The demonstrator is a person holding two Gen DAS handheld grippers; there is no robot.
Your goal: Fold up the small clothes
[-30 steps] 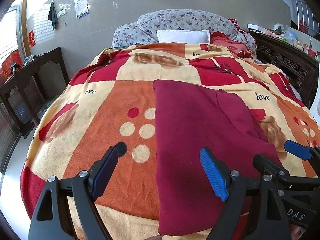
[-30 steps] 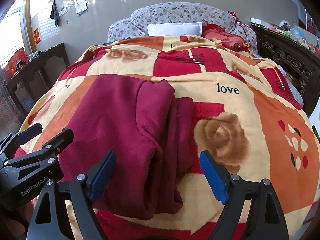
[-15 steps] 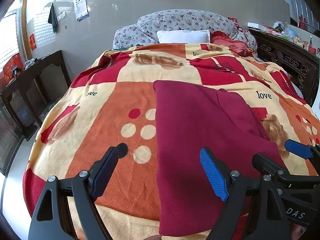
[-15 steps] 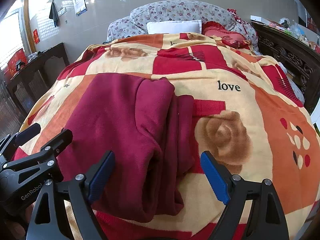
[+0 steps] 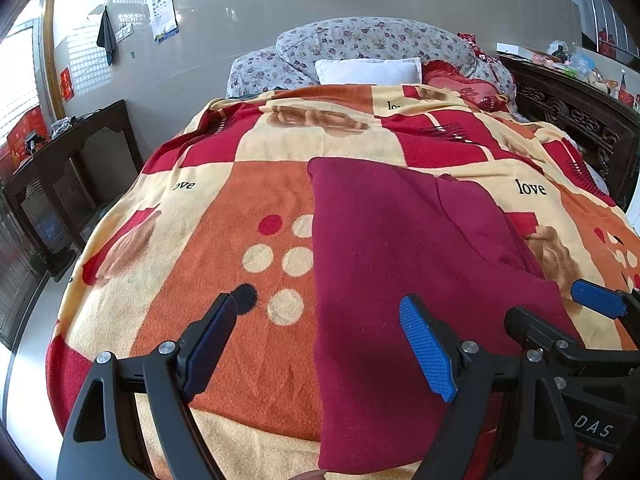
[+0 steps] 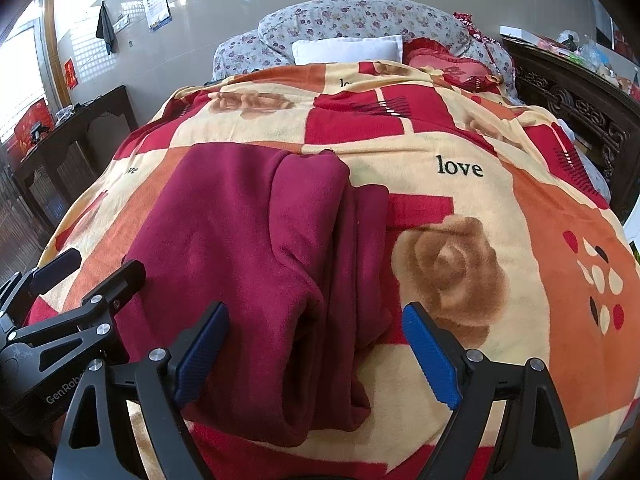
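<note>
A dark red fleece garment point(image 5: 400, 260) lies folded lengthwise on the patterned bed blanket point(image 5: 224, 240); it also shows in the right wrist view point(image 6: 248, 240), with its right side doubled over in soft folds. My left gripper point(image 5: 320, 344) is open and empty, held over the garment's near left edge. My right gripper point(image 6: 316, 352) is open and empty, held over the garment's near right folds. Each gripper shows at the edge of the other's view.
The blanket point(image 6: 460, 208) covers the whole bed. Floral pillows point(image 5: 360, 44) and a white pillow point(image 5: 368, 70) lie at the head. A dark wooden side table point(image 5: 68, 160) stands left, and a carved wooden rail point(image 5: 572, 108) runs along the right.
Both grippers have drifted slightly back and up from the garment. Their jaws stay open and the garment has not moved.
</note>
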